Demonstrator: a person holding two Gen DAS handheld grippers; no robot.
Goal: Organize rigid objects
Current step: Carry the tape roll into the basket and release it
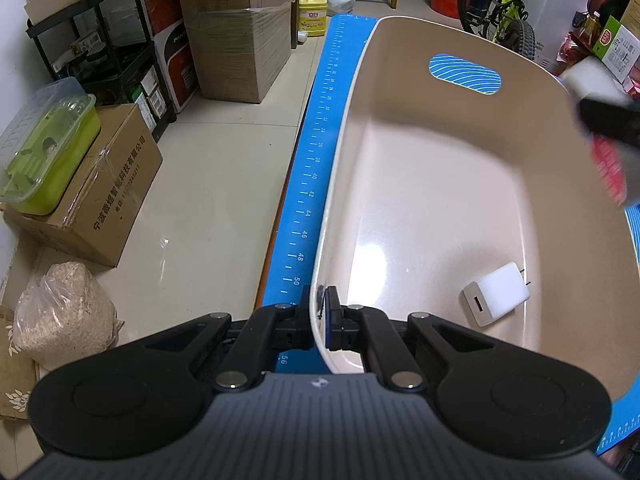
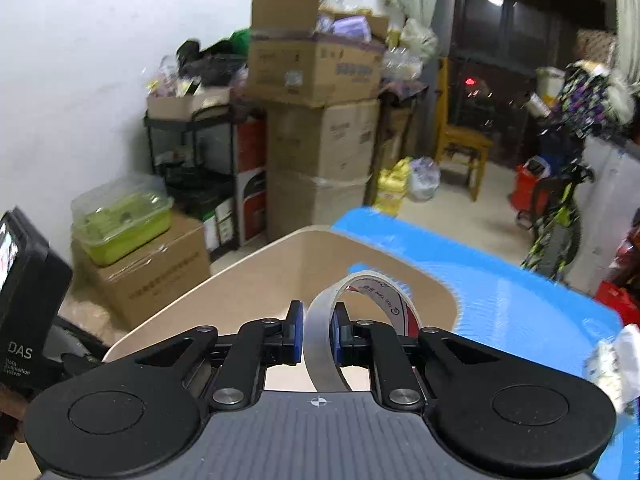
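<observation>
A beige plastic bin stands on a blue mat. A white charger plug lies on the bin's floor at the near right. My left gripper is shut on the bin's near left rim, one finger inside and one outside. My right gripper is shut on the band of a roll of clear tape and holds it over the bin. In the left wrist view the right gripper shows as a blur over the bin's right rim.
The mat's left edge runs along the table edge, with tiled floor below. Cardboard boxes, a black shelf and a green lidded container stand to the left. A bicycle and a wooden chair are further back.
</observation>
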